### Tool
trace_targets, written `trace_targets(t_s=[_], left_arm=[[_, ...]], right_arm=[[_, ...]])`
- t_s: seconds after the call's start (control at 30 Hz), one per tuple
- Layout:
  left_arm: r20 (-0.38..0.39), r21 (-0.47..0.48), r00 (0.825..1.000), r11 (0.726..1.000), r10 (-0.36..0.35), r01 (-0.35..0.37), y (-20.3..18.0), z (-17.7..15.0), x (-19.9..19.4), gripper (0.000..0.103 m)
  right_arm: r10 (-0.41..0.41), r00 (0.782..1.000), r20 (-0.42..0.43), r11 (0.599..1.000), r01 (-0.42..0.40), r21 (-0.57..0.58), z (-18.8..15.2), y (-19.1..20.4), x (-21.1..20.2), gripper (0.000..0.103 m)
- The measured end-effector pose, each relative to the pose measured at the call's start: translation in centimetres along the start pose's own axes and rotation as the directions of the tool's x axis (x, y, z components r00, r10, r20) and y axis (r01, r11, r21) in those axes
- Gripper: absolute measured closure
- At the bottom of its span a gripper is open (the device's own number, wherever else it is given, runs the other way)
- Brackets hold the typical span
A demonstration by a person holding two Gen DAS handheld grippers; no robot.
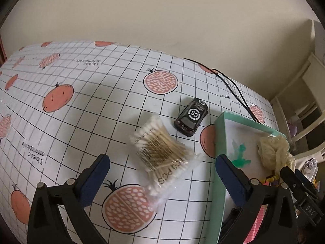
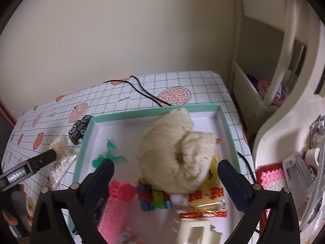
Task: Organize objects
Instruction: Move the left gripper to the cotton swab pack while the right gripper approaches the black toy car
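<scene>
Left wrist view, from left: left gripper (image 1: 162, 162) poised over the table (image 1: 91, 105), jaws spread wide and holding nothing. Between its fingers, flat on the grid-and-pomegranate tablecloth, lay a clear bag of cotton swabs (image 1: 160, 150). Just beyond the bag, apart from it, stood a black toy car (image 1: 191, 117) marked with a target emblem on its roof. Farther right sat a mint-green box (image 1: 220, 134), with a green plastic figure (image 1: 240, 155) and a cream knitted bundle (image 1: 274, 151) inside. Behind, trailing across the far edge of the table, ran a black cable (image 1: 233, 83).

Right wrist view, from left: swabs and car seen outside the box's left wall; right gripper (image 2: 165, 172) held above the box interior, jaws likewise spread and empty. Inside, from left: pink comb (image 2: 114, 205), multicoloured toy blocks (image 2: 154, 197), the cream bundle lying centrally, partly atop a yellow snack packet (image 2: 207, 200). At lower edge, a cream plastic item, blurred and not identifiable. Beyond the table's right edge: cream furniture and a pink basket (image 2: 272, 93).
</scene>
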State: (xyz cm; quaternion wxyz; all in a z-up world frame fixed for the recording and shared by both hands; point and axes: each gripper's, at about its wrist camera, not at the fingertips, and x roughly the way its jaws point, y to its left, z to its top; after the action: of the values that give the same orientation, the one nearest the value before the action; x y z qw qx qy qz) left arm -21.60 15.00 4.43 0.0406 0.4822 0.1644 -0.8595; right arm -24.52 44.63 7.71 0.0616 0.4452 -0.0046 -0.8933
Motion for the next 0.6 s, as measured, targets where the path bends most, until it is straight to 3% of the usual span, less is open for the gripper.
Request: trace_targets(t_s=[0.17,0.43,0.6], left_arm=[[-0.015,-0.04,1.0,0.999,-0.018,0.017,0.7,0.4,0.8,0.0],[-0.002,-0.047,1.0,0.998,0.029,-0.029,0.7,1.0,1.8,0.0],[-0.013,-0.042,0.998,0.997,0.058,-0.058,0.8,0.9,2.6,0.0]], right_arm=[[-0.006,1.0,0.011,1.0,0.006,-0.021,1.6,1.7,-0.3,0.0],[0.042,0.999,0.014,0.998,-0.042,-0.041,5.0,5.5,0.1,0.0],[0.05,0.999,0.007,0.992,-0.049,-0.12,6.8,9.6,1.1,0.0]])
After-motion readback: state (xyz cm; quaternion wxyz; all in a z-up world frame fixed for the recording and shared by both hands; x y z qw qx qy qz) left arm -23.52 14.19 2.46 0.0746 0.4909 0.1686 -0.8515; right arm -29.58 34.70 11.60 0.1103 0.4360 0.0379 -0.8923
